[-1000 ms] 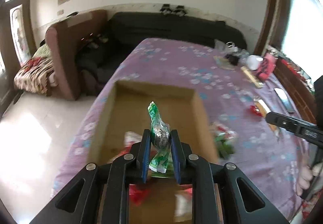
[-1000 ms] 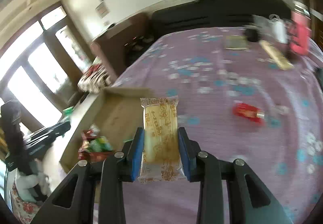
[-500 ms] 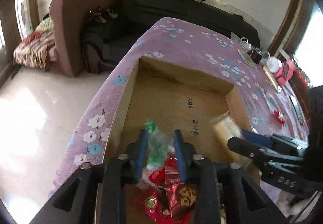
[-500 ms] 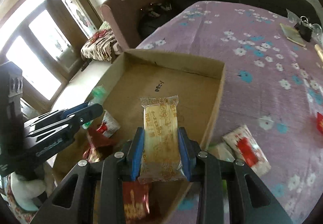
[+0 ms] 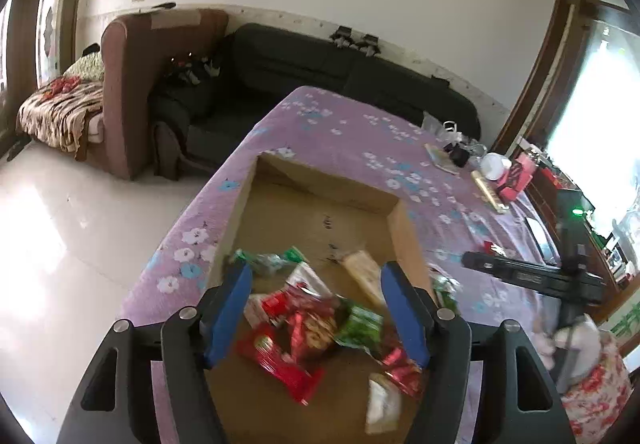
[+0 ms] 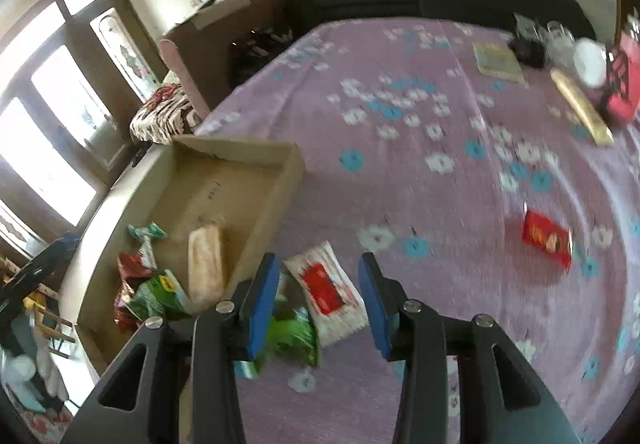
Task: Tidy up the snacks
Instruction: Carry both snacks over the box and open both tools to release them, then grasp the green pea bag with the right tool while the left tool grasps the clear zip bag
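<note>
Over on the left side of the bench (image 6: 440,203), which is covered by a purple flowered cloth, sits the shallow cardboard box (image 5: 404,232). The left gripper (image 5: 316,308) hangs above its near end with the blue fingers (image 5: 230,310) spread wide and nothing between them. Below it the box holds a loose heap of snacks: a green twisted candy wrapper (image 5: 266,259) near the left wall, red packets (image 5: 288,360) in the middle, a green packet (image 5: 360,326) beside them, and a long tan biscuit pack (image 5: 364,276) lying close to the right wall. A small pale packet (image 5: 382,406) lies at the near end. The far half of the box floor is bare cardboard.

Just outside the box's right wall, the right gripper (image 6: 318,298) hovers over the cloth, its fingers (image 6: 262,302) also wide apart and holding nothing. Under it lie a white packet with a red label (image 6: 326,290) and, touching it on the near side, a crumpled green packet (image 6: 294,336). Farther right, well apart from these, a red packet (image 6: 547,238) rests alone on the cloth. At the far right edge of the bench stand a book (image 6: 498,61), a long tan stick-like pack (image 6: 582,107), a white bowl (image 6: 590,61) and a pink object (image 6: 622,87), blurred.
</note>
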The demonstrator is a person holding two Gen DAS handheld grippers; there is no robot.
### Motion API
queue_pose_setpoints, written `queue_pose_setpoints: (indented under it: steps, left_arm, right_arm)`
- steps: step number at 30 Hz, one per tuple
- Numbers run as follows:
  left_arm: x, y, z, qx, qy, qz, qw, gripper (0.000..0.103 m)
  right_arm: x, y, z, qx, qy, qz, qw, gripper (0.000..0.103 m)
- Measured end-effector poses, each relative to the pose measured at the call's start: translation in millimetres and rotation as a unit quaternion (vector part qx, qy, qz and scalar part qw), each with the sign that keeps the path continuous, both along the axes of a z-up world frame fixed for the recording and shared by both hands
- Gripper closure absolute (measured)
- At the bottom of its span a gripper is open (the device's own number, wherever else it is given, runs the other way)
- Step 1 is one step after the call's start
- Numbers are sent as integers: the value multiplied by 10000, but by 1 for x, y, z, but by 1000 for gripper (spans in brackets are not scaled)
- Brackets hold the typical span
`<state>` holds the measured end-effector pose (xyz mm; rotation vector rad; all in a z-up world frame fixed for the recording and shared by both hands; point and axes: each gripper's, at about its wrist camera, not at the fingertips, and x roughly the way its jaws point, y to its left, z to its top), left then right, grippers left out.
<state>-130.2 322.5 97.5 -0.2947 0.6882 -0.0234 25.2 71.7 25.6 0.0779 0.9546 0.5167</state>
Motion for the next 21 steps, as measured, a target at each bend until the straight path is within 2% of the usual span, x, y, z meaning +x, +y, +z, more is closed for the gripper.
queue_pose_setpoints:
  steps: [3, 6, 10, 12, 13, 15, 18, 21]
  left_arm:
    - [-12, -12, 5, 105, -122, -41, 9999, 32]
    - [-19, -22, 10, 139, -206, -95, 9996, 31]
    - [-22, -35, 17, 255, -372, -203, 9988, 31]
    - [-23, -39, 19, 318, -425, -248, 9983, 31]
    - [-22, -41, 20, 303, -433, -295, 9982, 31]
    - [-24, -46, 19, 268, -472, -364, 9979, 31]
    - [-25, -51, 16, 168, -497, -504, 9973, 31]
    - [-23, -58, 11, 84, -454, -587, 9972, 30]
  right_arm:
    - [8, 6, -9, 105, 78, -8, 9999, 63]
    - [13, 26, -15, -47, 70, 70, 9999, 63]
    - [-5, 57, -25, -751, -38, 493, 9960, 61]
    - [-26, 60, -27, -1416, -280, 618, 9876, 67]
    - [-33, 55, -28, -1458, -220, 664, 9868, 75]
    - [-43, 35, -33, -1531, 16, 572, 9865, 79]
    - [-56, -18, -36, -1546, 268, 183, 9874, 80]
    - [-63, -52, -26, -1154, 242, 83, 9930, 80]
